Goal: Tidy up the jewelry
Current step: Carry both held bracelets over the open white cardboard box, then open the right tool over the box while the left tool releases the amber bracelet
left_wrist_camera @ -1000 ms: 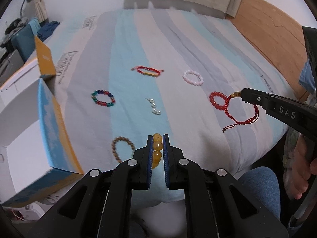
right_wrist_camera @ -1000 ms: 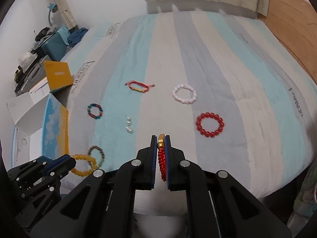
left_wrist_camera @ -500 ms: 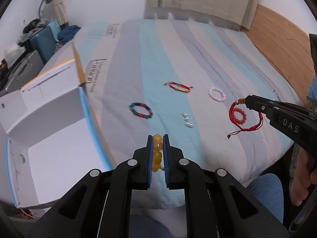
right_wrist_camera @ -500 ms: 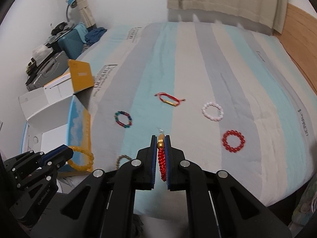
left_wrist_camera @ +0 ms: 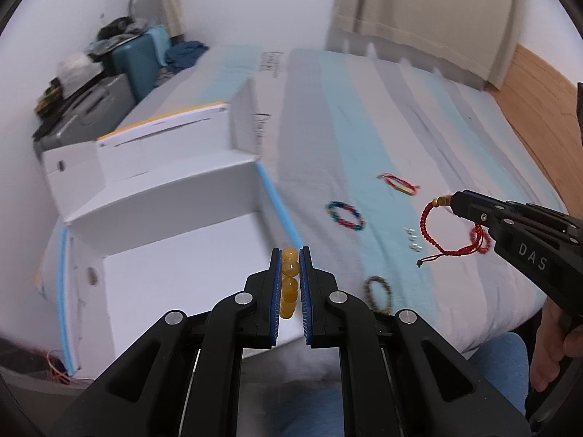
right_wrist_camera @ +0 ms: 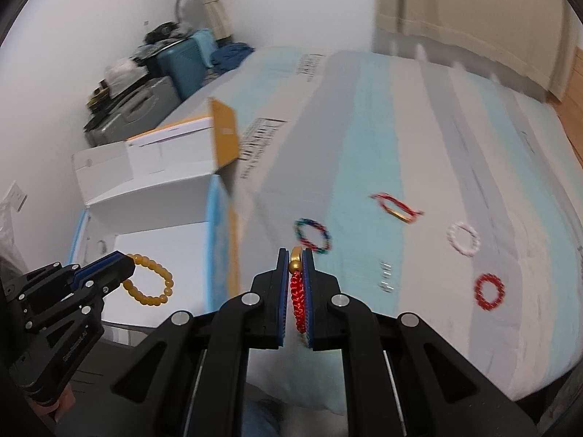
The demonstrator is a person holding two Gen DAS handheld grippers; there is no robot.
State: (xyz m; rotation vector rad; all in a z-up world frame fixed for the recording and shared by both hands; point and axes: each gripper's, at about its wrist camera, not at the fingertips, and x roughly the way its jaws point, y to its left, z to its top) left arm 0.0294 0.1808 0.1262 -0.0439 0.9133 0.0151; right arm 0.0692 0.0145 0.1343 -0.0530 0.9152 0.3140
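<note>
My left gripper [left_wrist_camera: 290, 255] is shut on a yellow bead bracelet [left_wrist_camera: 289, 280] and hangs over the open white box [left_wrist_camera: 175, 291] beside the bed. In the right wrist view that yellow bead bracelet [right_wrist_camera: 153, 284] dangles from the left gripper [right_wrist_camera: 127, 266] above the box floor. My right gripper [right_wrist_camera: 296, 255] is shut on a red cord bracelet [right_wrist_camera: 298, 302] with a gold bead. The red cord bracelet [left_wrist_camera: 433, 233] hangs from the right gripper [left_wrist_camera: 453, 202] above the bed. On the striped bedspread [left_wrist_camera: 364, 116] lie a multicolour bracelet [left_wrist_camera: 345, 215], a red-gold bracelet [left_wrist_camera: 399, 184], a brown bracelet [left_wrist_camera: 379, 291] and small earrings [left_wrist_camera: 411, 238].
A white-pink bracelet [right_wrist_camera: 462, 238] and a red bead bracelet [right_wrist_camera: 490, 291] lie at the right of the bed. The box has raised white flaps [right_wrist_camera: 145, 167] and an orange flap [right_wrist_camera: 226, 134]. Suitcases [right_wrist_camera: 175, 62] and a lamp stand at the wall. A person's hand [left_wrist_camera: 554, 349] and knee show below.
Both grippers have swung left and risen with their bracelets. The white box has come to the middle of both views, and the yellow bracelet now hangs over its inside.
</note>
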